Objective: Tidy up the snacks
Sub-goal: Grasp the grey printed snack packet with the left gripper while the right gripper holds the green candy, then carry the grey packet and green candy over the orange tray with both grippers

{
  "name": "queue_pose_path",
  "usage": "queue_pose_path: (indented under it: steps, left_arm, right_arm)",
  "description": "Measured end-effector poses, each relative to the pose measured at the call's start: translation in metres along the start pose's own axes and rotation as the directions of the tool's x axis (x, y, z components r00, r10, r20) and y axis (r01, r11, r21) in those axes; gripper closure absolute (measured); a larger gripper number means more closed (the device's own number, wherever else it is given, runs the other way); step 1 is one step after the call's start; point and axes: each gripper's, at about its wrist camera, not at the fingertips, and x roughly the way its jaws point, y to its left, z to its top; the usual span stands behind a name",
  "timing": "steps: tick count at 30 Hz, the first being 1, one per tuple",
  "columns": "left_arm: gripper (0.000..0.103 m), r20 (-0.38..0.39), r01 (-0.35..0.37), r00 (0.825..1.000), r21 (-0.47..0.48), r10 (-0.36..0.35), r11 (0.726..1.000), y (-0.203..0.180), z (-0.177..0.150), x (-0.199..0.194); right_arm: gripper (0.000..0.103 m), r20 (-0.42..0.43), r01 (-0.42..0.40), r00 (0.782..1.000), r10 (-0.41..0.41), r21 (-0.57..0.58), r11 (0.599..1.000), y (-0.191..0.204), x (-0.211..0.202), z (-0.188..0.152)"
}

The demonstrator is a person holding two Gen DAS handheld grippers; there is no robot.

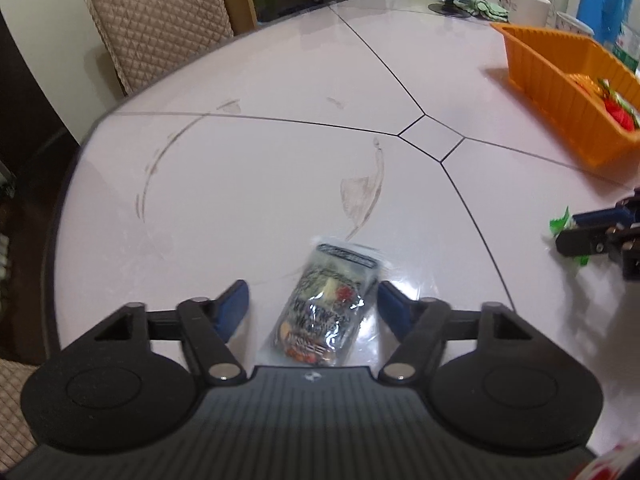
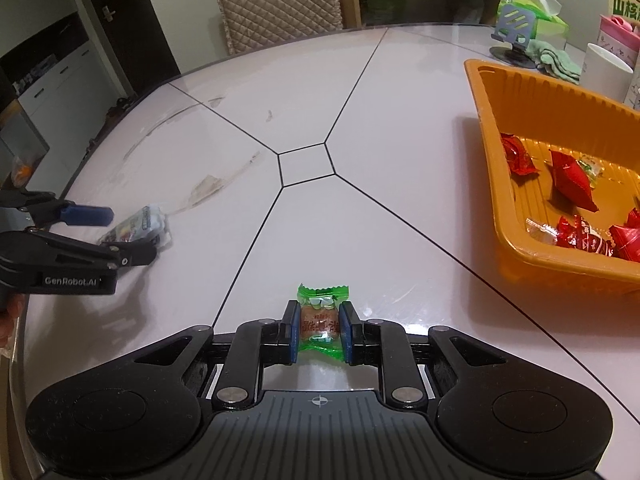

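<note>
Pale tabletop (image 2: 360, 240) is carrying two pickups: nearest, the right gripper (image 2: 319, 330) is pinching a green-wrapped candy (image 2: 322, 322), while the left gripper (image 1: 312, 304) is straddling a clear snack packet (image 1: 328, 304), jaws spread (pads not yet pressing). Next, probably, comes carrying both to the orange tray (image 2: 492, 128) beyond.

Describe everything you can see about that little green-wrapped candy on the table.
The green-wrapped candy is a small sweet in shiny, see-through green plastic with crimped, zigzag ends. An orange-brown middle carries printed characters I can't read. It is clamped sideways between the two blue pads of the right tool, one twisted end pointing forward, the other back toward the handle. It sits low over the pale table; whether it rests on it I can't tell. The orange tray lies to its right.
</note>
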Motion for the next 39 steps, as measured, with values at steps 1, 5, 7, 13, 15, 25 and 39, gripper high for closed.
queue_pose_path:
  steps: [1,5,7,13,15,25,39]
  left_arm:
    - [0.047,-0.004,0.016,1.000,-0.012,-0.016,1.000,0.001,0.001,0.000]
    - [0.058,-0.025,0.042,0.999,-0.078,-0.044,0.996,0.005,-0.001,-0.003]
    - [0.059,-0.031,0.032,0.999,-0.109,-0.036,0.994,0.004,-0.003,-0.006]
    - [0.059,-0.065,0.016,0.997,-0.227,-0.032,0.974,-0.001,-0.014,-0.016]
    - [0.059,-0.066,0.020,0.997,-0.240,-0.037,0.971,-0.006,-0.017,-0.019]
    - [0.055,-0.076,0.011,0.997,-0.215,-0.028,0.976,-0.020,-0.024,-0.024]
    - [0.069,-0.075,-0.019,0.997,-0.250,0.000,0.968,-0.026,-0.018,-0.024]
  right_arm:
    - [0.082,0.001,-0.002,1.000,0.002,0.002,1.000,-0.001,0.000,0.000]
    - [0.082,0.005,-0.002,1.000,0.002,-0.001,1.000,0.000,-0.001,-0.001]
    - [0.082,0.006,-0.001,1.000,0.001,-0.007,1.000,0.001,-0.002,-0.002]
    - [0.082,0.011,0.002,1.000,-0.002,-0.027,1.000,0.003,-0.002,-0.004]
    - [0.082,0.011,0.004,1.000,-0.004,-0.038,0.999,0.004,-0.001,-0.004]
    - [0.080,0.018,0.021,1.000,-0.019,-0.114,0.993,0.010,0.001,-0.007]
    - [0.083,-0.001,0.004,1.000,-0.004,-0.153,0.988,0.007,-0.005,-0.015]
